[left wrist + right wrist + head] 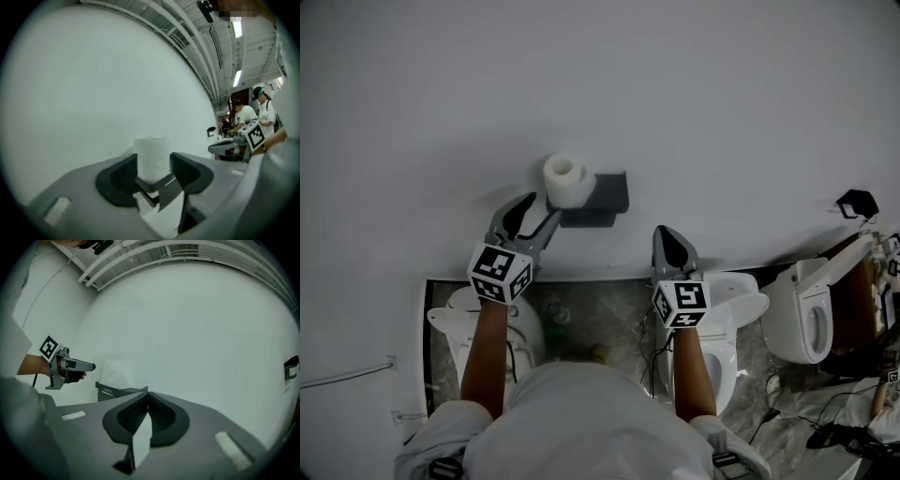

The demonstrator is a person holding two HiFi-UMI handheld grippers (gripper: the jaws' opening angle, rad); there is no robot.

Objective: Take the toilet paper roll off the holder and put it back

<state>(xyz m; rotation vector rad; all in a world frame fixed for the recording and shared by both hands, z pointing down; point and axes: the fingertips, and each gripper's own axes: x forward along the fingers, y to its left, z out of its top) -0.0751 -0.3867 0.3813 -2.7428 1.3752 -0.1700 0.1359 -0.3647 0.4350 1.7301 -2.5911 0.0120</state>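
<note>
A white toilet paper roll (565,178) is seen standing upright on a dark grey wall-mounted holder (607,195), which is fixed to a plain white wall (703,94).

In the head view, the left gripper (543,209), grey with black ribbed pads, is held level and pointed at the roll, its tips just beside the roll's lower left side. In the left gripper view, the left gripper (153,172) is shown with its jaws spread. The roll (151,157) is framed in the gap between the two pads, on the holder's ledge (154,183). The pads are not seen pressing on the paper, so nothing is gripped.

The right gripper (672,242) is held level, well to the right of the holder and apart from it. In the right gripper view, its jaws (146,401) are pressed together with nothing between them. The roll (112,373) and holder (117,391) are seen off to its left.
</note>
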